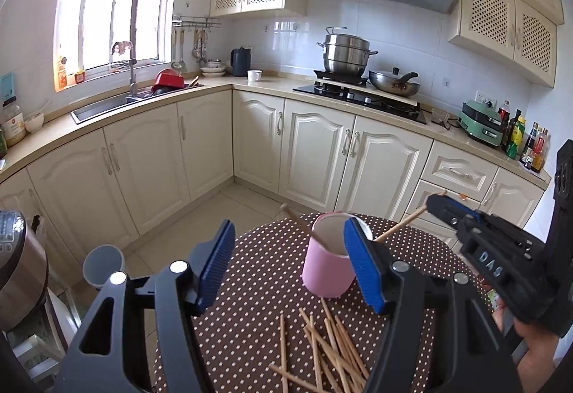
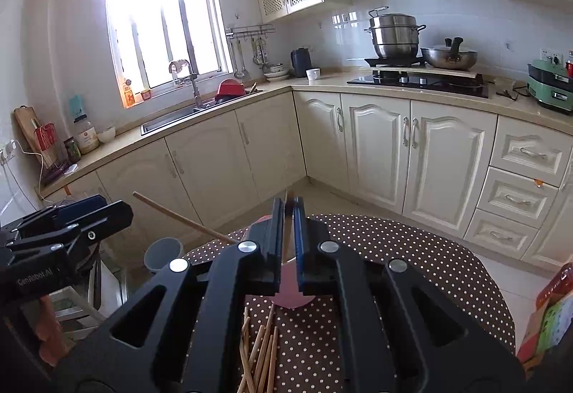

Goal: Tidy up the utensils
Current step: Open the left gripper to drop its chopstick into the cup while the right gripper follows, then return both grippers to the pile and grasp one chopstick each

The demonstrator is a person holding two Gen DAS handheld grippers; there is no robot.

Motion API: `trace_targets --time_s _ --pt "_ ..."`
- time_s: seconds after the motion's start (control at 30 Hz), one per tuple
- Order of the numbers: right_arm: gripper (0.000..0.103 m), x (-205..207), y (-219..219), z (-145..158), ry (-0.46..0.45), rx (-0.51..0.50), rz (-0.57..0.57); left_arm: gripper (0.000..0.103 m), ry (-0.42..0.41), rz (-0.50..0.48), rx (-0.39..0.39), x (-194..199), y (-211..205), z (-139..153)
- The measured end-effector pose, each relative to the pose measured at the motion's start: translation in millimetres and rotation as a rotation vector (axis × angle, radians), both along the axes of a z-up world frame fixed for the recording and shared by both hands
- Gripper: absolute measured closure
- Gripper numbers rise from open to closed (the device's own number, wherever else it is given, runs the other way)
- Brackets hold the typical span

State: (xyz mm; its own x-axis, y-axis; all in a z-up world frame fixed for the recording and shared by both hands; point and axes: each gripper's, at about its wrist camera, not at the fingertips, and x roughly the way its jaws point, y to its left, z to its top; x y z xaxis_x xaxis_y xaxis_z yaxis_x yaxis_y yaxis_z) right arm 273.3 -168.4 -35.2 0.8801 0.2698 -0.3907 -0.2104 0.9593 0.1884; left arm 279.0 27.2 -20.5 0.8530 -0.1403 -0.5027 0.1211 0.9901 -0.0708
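Observation:
A pink cup [image 1: 324, 267] stands on the brown dotted tablecloth [image 1: 258, 285], with one wooden chopstick [image 1: 295, 216] leaning out of it to the left. My left gripper [image 1: 290, 264] is open just short of the cup, nothing pressed between its blue pads [image 1: 218, 264]. From the right, my right gripper [image 1: 435, 201] is shut on a chopstick [image 1: 401, 224] whose tip points at the cup's rim. In the right wrist view the right gripper [image 2: 288, 210] clamps that chopstick [image 2: 286, 235] above the cup [image 2: 290, 301]; the left gripper [image 2: 100, 208] is at the left. Several loose chopsticks [image 1: 322, 350] lie near the front.
The round table's far edge [image 1: 394, 223] drops to a tiled floor. A grey bin [image 1: 104, 260] and a rice cooker [image 1: 18, 267] stand to the left. A colourful box [image 2: 551, 321] sits at the table's right. Cream kitchen cabinets [image 1: 315, 153] run behind.

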Motion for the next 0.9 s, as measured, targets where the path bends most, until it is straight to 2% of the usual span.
trace_targets --time_s 0.07,0.13,0.17,0.2,0.23,0.27,0.4,0.53,0.9 --pt "0.096 -8 -2 1 -0.001 -0.001 0.0 0.04 -0.001 0.006 -0.002 -8 4 0" --pt "0.09 -16 -5 1 -0.001 0.005 -0.003 0.04 0.002 0.009 -0.006 -16 8 -2" --pt "0.081 -19 -6 1 -0.001 0.009 -0.003 0.04 0.006 0.008 -0.01 -21 11 -3" --pt "0.065 -23 -6 0 -0.002 0.01 -0.003 0.04 0.011 0.009 -0.014 -24 13 -4" --pt "0.055 -27 -7 -1 -0.003 0.009 -0.003 0.04 0.016 0.008 -0.017 -27 14 -6" --pt "0.05 -30 -7 -1 -0.005 0.007 -0.003 0.04 0.019 0.007 -0.019 -30 16 -7" --pt "0.05 -46 -5 -11 0.005 -0.018 0.013 0.04 0.03 0.011 0.001 -42 18 -17" --pt "0.05 -53 0 -35 0.055 -0.059 0.021 0.04 0.079 0.008 0.006 -47 23 -40" --pt "0.05 -53 20 -104 0.267 -0.121 0.086 0.04 0.322 -0.05 0.067 -50 22 -137"
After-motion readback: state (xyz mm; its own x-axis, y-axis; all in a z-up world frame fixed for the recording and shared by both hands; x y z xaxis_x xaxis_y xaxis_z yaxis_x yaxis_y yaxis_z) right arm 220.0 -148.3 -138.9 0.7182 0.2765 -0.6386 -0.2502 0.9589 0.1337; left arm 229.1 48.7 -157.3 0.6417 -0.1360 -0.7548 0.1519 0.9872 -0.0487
